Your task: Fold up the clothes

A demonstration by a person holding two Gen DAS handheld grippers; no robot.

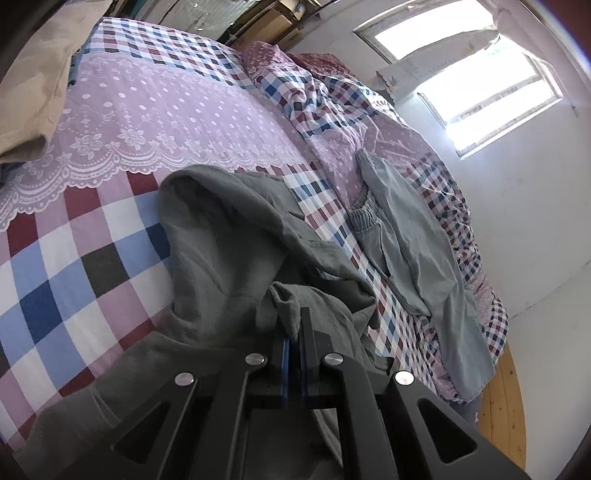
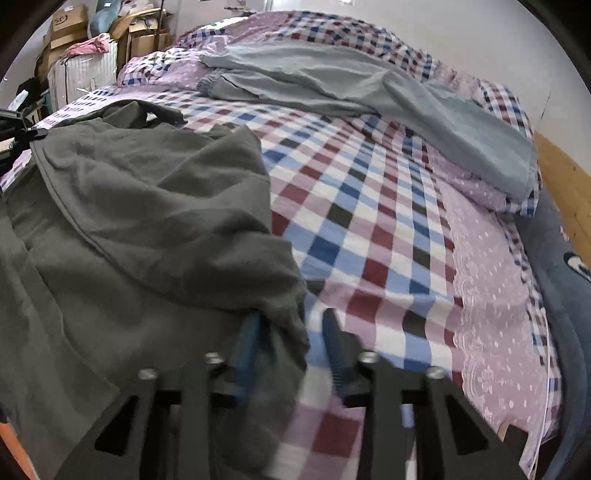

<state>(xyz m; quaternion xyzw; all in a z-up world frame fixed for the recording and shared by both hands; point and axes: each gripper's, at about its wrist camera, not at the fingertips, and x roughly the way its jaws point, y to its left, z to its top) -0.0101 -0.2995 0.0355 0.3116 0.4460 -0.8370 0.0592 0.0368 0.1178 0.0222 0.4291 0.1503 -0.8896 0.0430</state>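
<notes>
A dark grey garment (image 1: 221,240) lies crumpled on the checked bed sheet (image 1: 74,258). My left gripper (image 1: 295,321) is shut on a bunched fold of it, and the cloth rises between the blue pads. In the right wrist view the same garment (image 2: 147,206) covers the left half of the bed (image 2: 369,221). My right gripper (image 2: 291,332) stands open at its near right edge. The hem hangs against the left finger (image 2: 247,343), while the right finger (image 2: 334,343) stands apart over bare sheet. This part of the frame is blurred.
Light grey trousers (image 2: 332,81) lie spread across the far side of the bed (image 1: 406,236). A beige cloth (image 1: 33,81) sits at the bed's corner. Cardboard boxes (image 2: 70,26) and a white suitcase (image 2: 85,77) stand beyond. Wooden floor (image 1: 506,398) and a bright window (image 1: 480,92) lie past the bed edge.
</notes>
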